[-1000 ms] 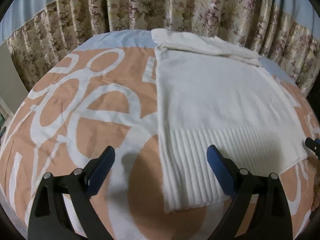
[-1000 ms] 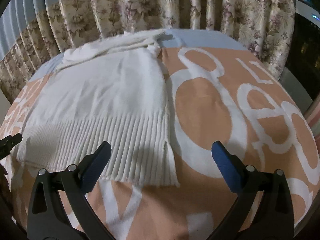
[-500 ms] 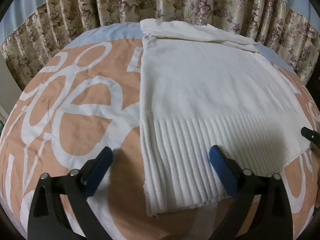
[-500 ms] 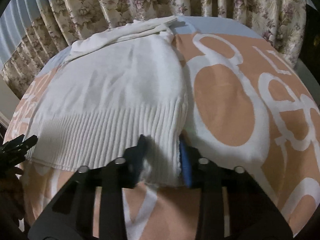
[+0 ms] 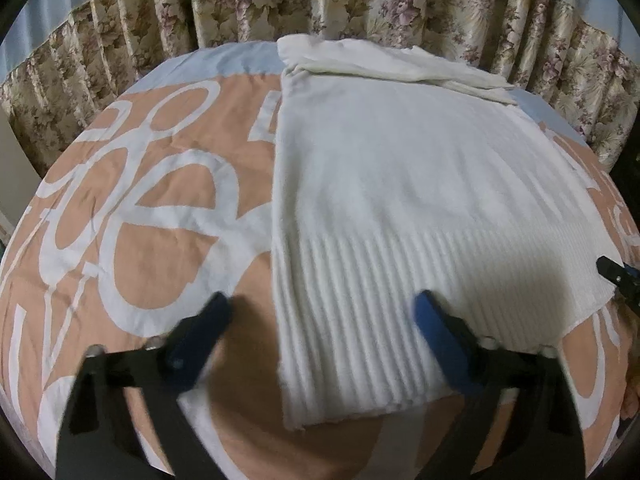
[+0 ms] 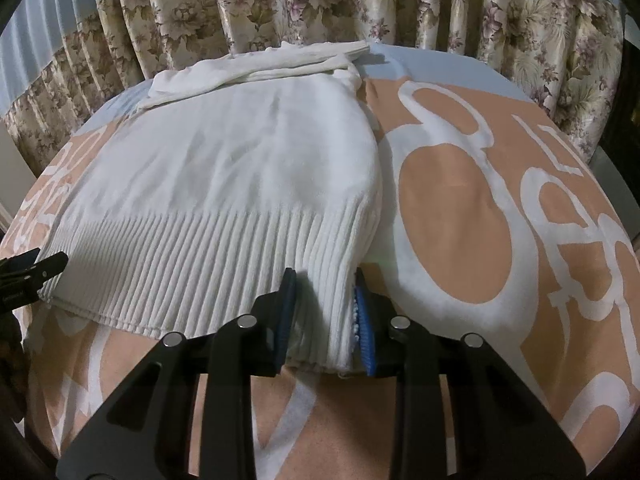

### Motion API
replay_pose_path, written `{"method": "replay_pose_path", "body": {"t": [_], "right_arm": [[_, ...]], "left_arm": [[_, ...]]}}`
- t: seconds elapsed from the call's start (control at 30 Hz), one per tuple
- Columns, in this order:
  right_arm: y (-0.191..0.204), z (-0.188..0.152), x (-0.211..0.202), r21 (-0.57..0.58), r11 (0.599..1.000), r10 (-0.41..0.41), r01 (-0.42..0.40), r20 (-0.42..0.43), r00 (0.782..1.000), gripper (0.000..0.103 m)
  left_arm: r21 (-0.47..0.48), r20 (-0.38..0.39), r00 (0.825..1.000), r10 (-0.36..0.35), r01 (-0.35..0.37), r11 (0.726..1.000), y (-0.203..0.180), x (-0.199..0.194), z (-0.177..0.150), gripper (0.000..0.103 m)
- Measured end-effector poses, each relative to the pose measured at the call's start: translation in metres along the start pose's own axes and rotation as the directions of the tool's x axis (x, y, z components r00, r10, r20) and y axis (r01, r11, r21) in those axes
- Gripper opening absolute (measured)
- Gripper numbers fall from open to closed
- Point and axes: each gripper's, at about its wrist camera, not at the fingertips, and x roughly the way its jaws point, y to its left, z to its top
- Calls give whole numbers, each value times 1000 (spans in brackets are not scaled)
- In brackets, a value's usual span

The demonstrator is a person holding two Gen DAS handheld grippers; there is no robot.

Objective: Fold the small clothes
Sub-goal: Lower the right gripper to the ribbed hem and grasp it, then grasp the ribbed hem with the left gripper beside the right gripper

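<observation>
A white knit sweater [image 5: 400, 184] lies flat on the orange-and-white patterned cover, ribbed hem toward me, sleeves folded across its far end. It also shows in the right wrist view [image 6: 240, 168]. My left gripper [image 5: 320, 312] is open, its jaws astride the hem's left corner, one over the cover and one over the ribbing. My right gripper [image 6: 324, 316] is shut on the hem's right corner, the ribbed cloth bunched between its blue pads. Its tip shows at the left wrist view's right edge [image 5: 616, 276]. The left gripper's tip shows in the right wrist view [image 6: 36, 268].
The patterned cover [image 5: 132, 216] spreads over a bed-like surface, with a pale blue band at the far end [image 6: 432, 64]. Floral curtains [image 5: 320, 0] hang close behind it. A dark object [image 6: 628, 92] stands at the far right edge.
My right gripper moved onto the hem's right corner and shut on it, bunching the ribbing. My left gripper moved forward over the hem's left corner and stays open.
</observation>
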Motion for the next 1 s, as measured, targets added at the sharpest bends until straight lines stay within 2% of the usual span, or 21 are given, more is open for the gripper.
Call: {"method": "replay_pose_path", "body": {"t": [0.03, 0.1, 0.23, 0.27, 0.37, 0.53, 0.67, 0.77, 0.9, 1.0], "right_arm": [[0, 0, 0, 1, 1000, -1, 1, 0, 1000, 28], [0, 0, 0, 1, 1000, 0, 0, 0, 1000, 29], [-3, 0, 0, 18, 1000, 10, -10, 2, 1000, 29], [-4, 0, 0, 19, 1000, 11, -11, 2, 1000, 29], [-4, 0, -1, 20, 1000, 10, -10, 3, 1000, 29], [-4, 0, -3, 27, 999, 18, -19, 15, 1000, 29], [2, -1, -3, -5, 1000, -20, 20, 20, 1000, 29], [9, -2, -5, -42, 998, -48, 49, 32, 998, 24], [14, -2, -5, -63, 996, -65, 68, 46, 997, 10], [19, -2, -4, -81, 993, -86, 90, 51, 995, 10]], "left_arm": [[11, 8, 1000, -10, 10, 1000, -4, -2, 0, 67], [21, 26, 999, -28, 27, 999, -13, -5, 0, 50], [11, 46, 998, -49, 48, 999, -12, -5, -1, 28], [-11, 45, 997, -67, 67, 998, -7, -5, 1, 25], [-11, 42, 996, -73, 74, 997, -7, -4, 1, 23], [29, 54, 998, -17, 15, 999, -18, -4, -1, 25], [17, 68, 997, -26, 25, 1000, -15, -4, -4, 25], [26, 77, 997, -9, 7, 1000, -18, -4, -5, 24], [68, 83, 996, 24, -30, 997, -26, -5, -5, 19], [56, 81, 997, 7, -11, 998, -22, -5, -5, 18]]}}
